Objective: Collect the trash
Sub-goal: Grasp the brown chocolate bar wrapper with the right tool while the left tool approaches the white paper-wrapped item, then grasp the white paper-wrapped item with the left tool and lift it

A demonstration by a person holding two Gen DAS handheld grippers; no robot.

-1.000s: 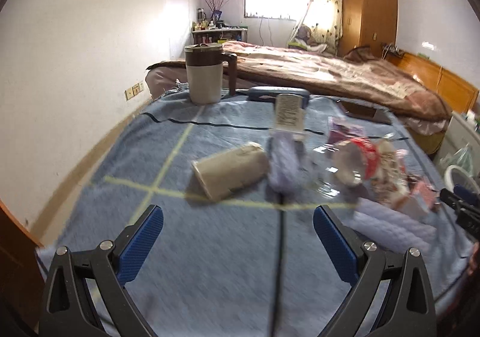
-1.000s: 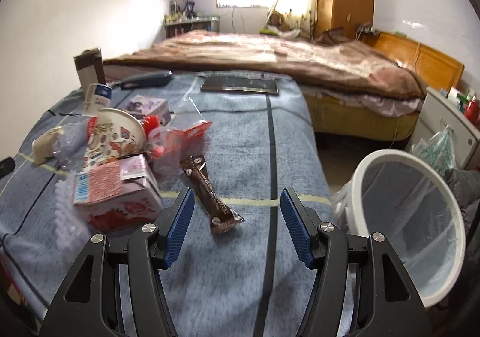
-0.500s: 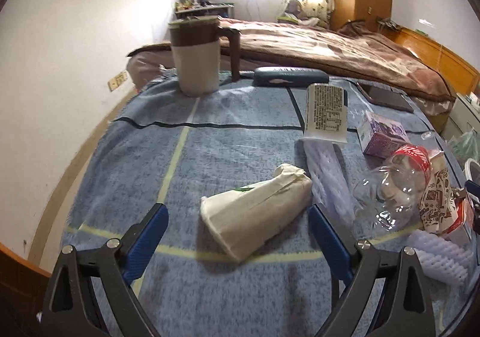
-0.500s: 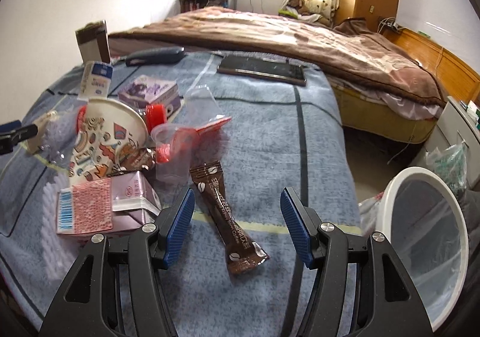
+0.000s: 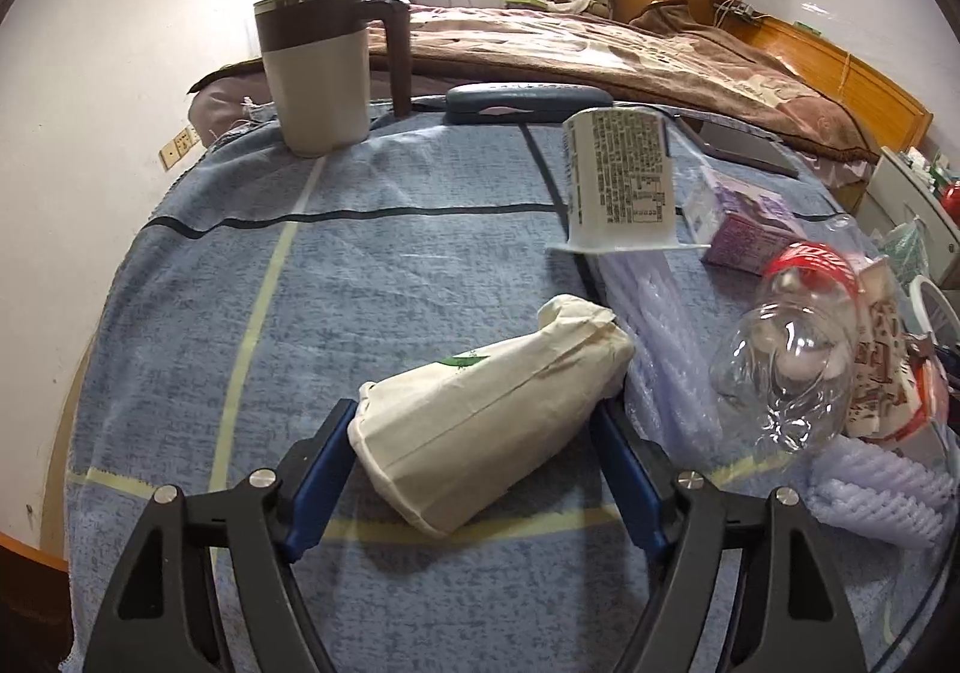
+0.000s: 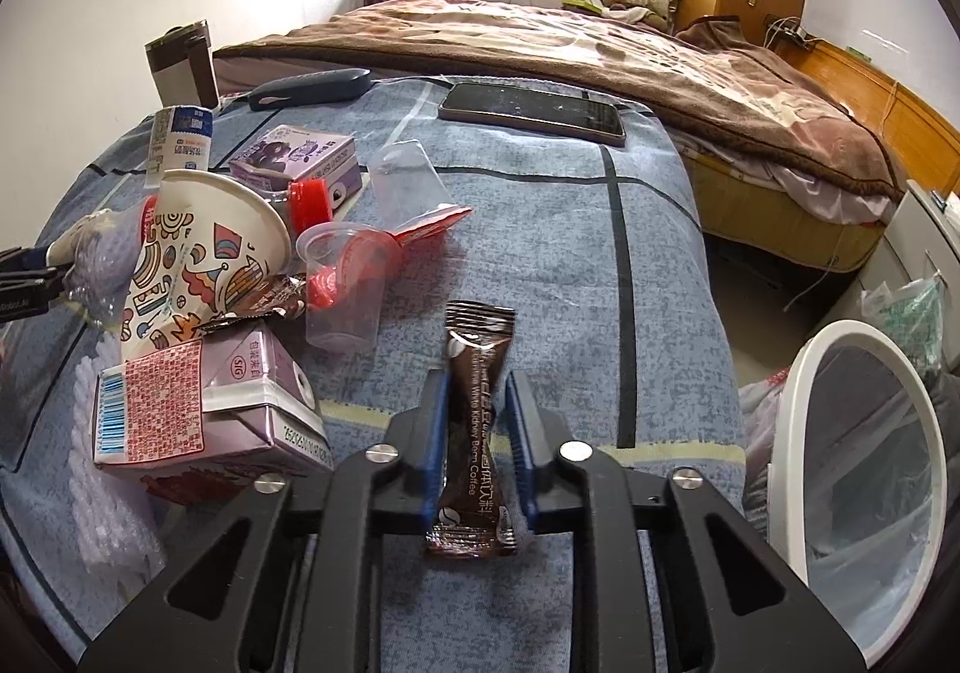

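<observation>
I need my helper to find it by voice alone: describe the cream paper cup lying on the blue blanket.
On the blue blanket, find the tall brown-and-cream mug at the far edge, then come toward the near edge. The cream paper cup lies on its side between the left tongs; unlike the printed clutter beside it, it is plain and crumpled shut.

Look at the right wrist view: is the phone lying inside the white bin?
No, the phone lies flat on the blue blanket, apart from the white bin.
</observation>
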